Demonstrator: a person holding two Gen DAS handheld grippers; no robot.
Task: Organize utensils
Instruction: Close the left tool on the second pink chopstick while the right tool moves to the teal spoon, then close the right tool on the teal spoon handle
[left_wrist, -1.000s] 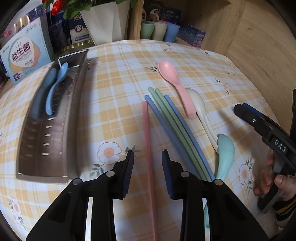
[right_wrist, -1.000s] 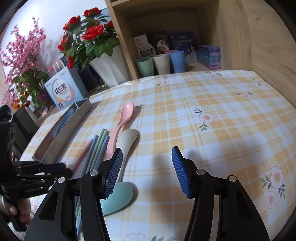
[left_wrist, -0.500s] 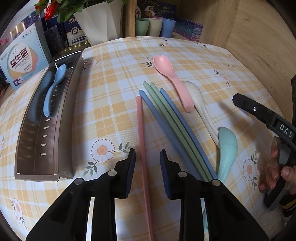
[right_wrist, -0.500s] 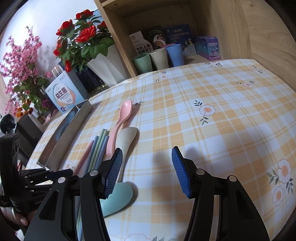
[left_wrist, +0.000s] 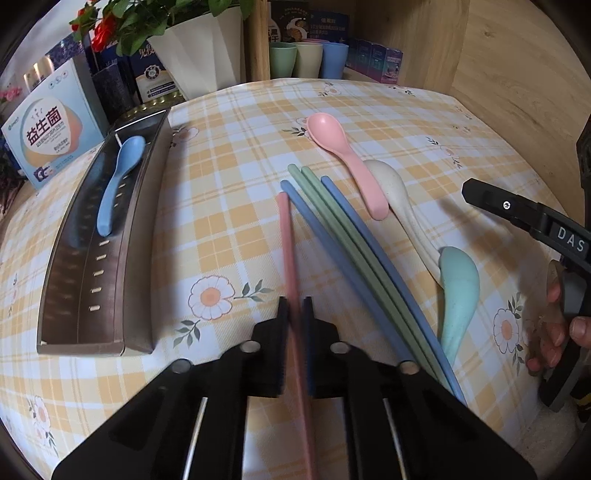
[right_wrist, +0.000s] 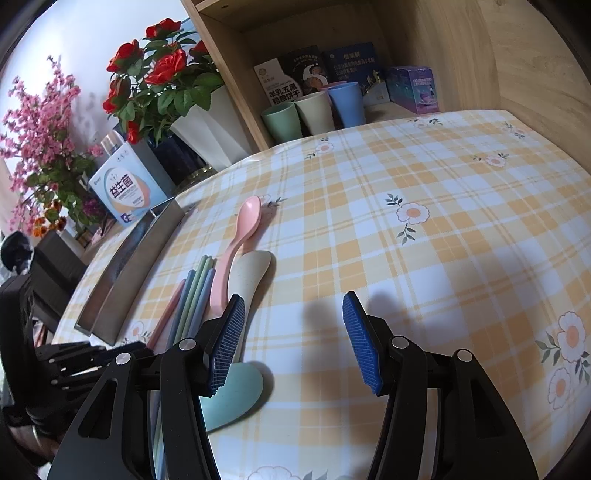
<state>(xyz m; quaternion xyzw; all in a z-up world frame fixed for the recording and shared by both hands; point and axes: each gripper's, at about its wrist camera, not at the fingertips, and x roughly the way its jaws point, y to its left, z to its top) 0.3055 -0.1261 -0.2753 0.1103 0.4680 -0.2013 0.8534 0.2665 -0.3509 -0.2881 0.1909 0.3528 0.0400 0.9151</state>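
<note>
My left gripper (left_wrist: 294, 332) is shut on a pink chopstick (left_wrist: 288, 243) that points away across the checked tablecloth. Beside it lie blue and green chopsticks (left_wrist: 347, 236), a pink spoon (left_wrist: 347, 158), a cream spoon (left_wrist: 399, 199) and a teal spoon (left_wrist: 458, 291). A blue spoon (left_wrist: 118, 181) lies in the metal tray (left_wrist: 140, 229) at the left. My right gripper (right_wrist: 293, 339) is open and empty above the cloth, right of the spoons (right_wrist: 240, 236); it also shows in the left wrist view (left_wrist: 535, 221).
A box (left_wrist: 51, 125), a white flower pot (left_wrist: 199, 48) and three cups (left_wrist: 306, 59) stand at the back by a wooden shelf. A wooden wall (left_wrist: 517, 92) runs along the right side.
My left gripper has closed from open onto the pink chopstick and moved slightly nearer along it. The right gripper stays open and has hardly moved.
</note>
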